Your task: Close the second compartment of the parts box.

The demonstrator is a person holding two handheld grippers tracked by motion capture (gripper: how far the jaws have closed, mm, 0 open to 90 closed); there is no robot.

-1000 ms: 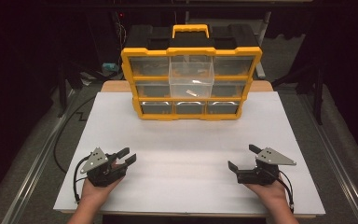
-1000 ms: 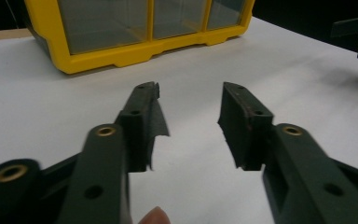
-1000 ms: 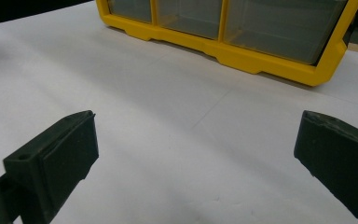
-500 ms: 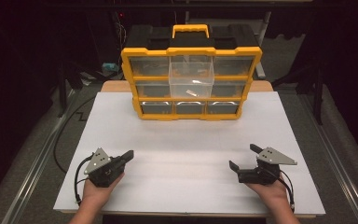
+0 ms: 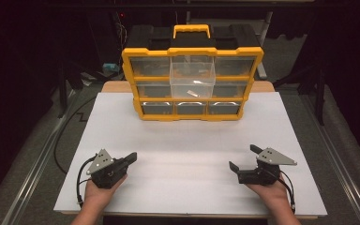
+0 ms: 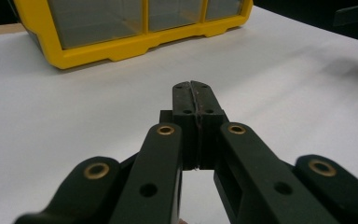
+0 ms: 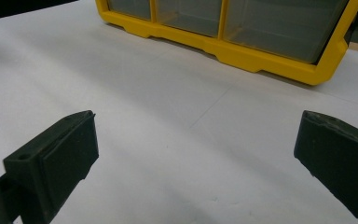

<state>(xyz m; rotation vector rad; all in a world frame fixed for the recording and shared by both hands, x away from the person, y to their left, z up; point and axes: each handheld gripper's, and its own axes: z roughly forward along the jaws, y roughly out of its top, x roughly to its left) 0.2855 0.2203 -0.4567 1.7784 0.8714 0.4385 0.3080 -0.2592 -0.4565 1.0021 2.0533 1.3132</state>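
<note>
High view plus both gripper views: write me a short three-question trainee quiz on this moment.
1. True or false: the left gripper has its jaws pressed together with nothing between them.
2. Multiple choice: the clear drawer that sticks out of the yellow organizer sits in which column? A left, B middle, C right.
3. Fill in: the right gripper rests on the white table with its jaws ____.

Key: 1 true. 2 B; it projects from the middle column, and small pale items lie in it, too small to identify. 3 open; the right gripper view shows the two pads wide apart over bare table.
</note>
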